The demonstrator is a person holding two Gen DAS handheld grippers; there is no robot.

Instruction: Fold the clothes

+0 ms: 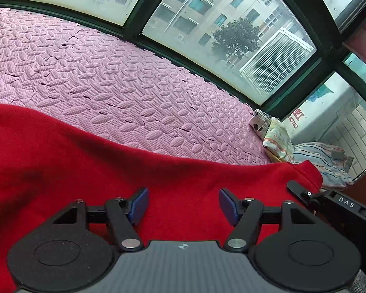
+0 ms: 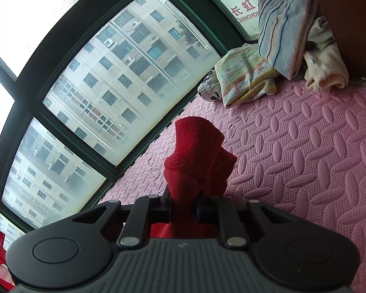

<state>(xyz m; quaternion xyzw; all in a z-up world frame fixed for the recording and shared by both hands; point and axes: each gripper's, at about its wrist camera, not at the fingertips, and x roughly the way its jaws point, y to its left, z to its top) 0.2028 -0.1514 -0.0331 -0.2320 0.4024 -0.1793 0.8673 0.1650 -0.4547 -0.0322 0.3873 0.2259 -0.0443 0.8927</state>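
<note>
Pink foam mat (image 1: 114, 73) meets dark-framed windows (image 1: 134, 26), seemingly daylit, facing an apartment block (image 2: 124, 73).

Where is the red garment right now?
The red garment lies across the pink foam mat under the open left gripper; the right gripper pinches a bunched part of it near the window.

The red garment (image 1: 90, 161) — fleecy, plain — spreads under my left jaws from 9 to 3 o'clock over the pink mat. Its ribbed end (image 2: 197, 151) stands bunched at 12 o'clock — pinched between my right jaws.
</note>
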